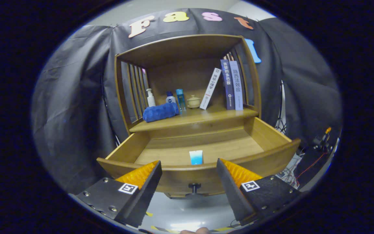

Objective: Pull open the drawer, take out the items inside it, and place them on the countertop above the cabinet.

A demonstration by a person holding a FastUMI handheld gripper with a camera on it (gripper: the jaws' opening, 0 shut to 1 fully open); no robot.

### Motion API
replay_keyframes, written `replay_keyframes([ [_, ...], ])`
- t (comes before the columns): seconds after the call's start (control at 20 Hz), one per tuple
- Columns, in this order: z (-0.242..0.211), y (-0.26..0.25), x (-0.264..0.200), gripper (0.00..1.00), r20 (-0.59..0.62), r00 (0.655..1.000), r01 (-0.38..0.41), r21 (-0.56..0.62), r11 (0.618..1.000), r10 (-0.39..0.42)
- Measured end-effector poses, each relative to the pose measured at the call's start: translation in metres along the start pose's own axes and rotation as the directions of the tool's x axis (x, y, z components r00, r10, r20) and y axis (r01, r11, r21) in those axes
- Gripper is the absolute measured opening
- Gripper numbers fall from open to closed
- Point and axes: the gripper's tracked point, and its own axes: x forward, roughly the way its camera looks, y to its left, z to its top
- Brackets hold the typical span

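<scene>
Drawer (203, 169) stands pulled open, holding one small tube (196, 157); tool (188, 172) spread wide, gripping nothing.

Dim, sharp centre; fisheye bends the edges.

Blue-white tube (196, 157) in open drawer (271, 130).

Your wooden drawer (203, 148) pulled fully open, small blue-and-white tube (196, 157) lying inside against its front wall, countertop (213, 115) just above the drawer
</scene>
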Motion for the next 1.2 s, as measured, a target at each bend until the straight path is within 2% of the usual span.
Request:
replay_keyframes([
  [0.1,0.016,0.004,0.008,1.0,-0.006,1.0,-0.012,-0.052,0.999,0.011],
  [0.2,0.029,0.005,0.025,1.0,-0.032,0.999,-0.016,-0.052,0.999,0.014],
  [0.3,0.023,-0.003,0.05,1.0,-0.141,0.99,0.007,-0.077,0.997,-0.018],
  [0.45,0.024,-0.01,0.089,1.0,-0.201,0.979,0.021,-0.006,1.0,-0.021],
  [0.5,0.017,-0.019,0.1,1.0,-0.249,0.967,0.052,-0.009,0.999,-0.052],
  [0.6,0.0,-0.021,0.118,1.0,-0.335,0.941,0.056,0.011,0.998,-0.049],
  [0.7,-0.021,-0.025,0.126,1.0,-0.456,0.887,0.08,-0.013,0.997,-0.076],
  [0.85,-0.043,-0.024,0.147,1.0,-0.508,0.856,0.083,-0.054,0.995,-0.099],
  [0.9,-0.049,-0.022,0.151,1.0,-0.538,0.834,0.1,-0.067,0.993,-0.12],
  [1.0,-0.064,-0.013,0.157,0.98,-0.593,0.799,0.07,-0.067,0.995,-0.096],
  [1.05,-0.069,-0.012,0.16,0.86,-0.6,0.795,0.055,-0.08,0.995,-0.092],
  [1.1,-0.072,-0.02,0.162,0.73,-0.597,0.791,0.079,-0.121,0.99,-0.136],
  [1.15,-0.079,-0.026,0.16,0.61,-0.615,0.769,0.099,-0.154,0.983,-0.174],
  [1.2,-0.083,-0.023,0.157,0.6,-0.64,0.749,0.1,-0.148,0.984,-0.172],
])
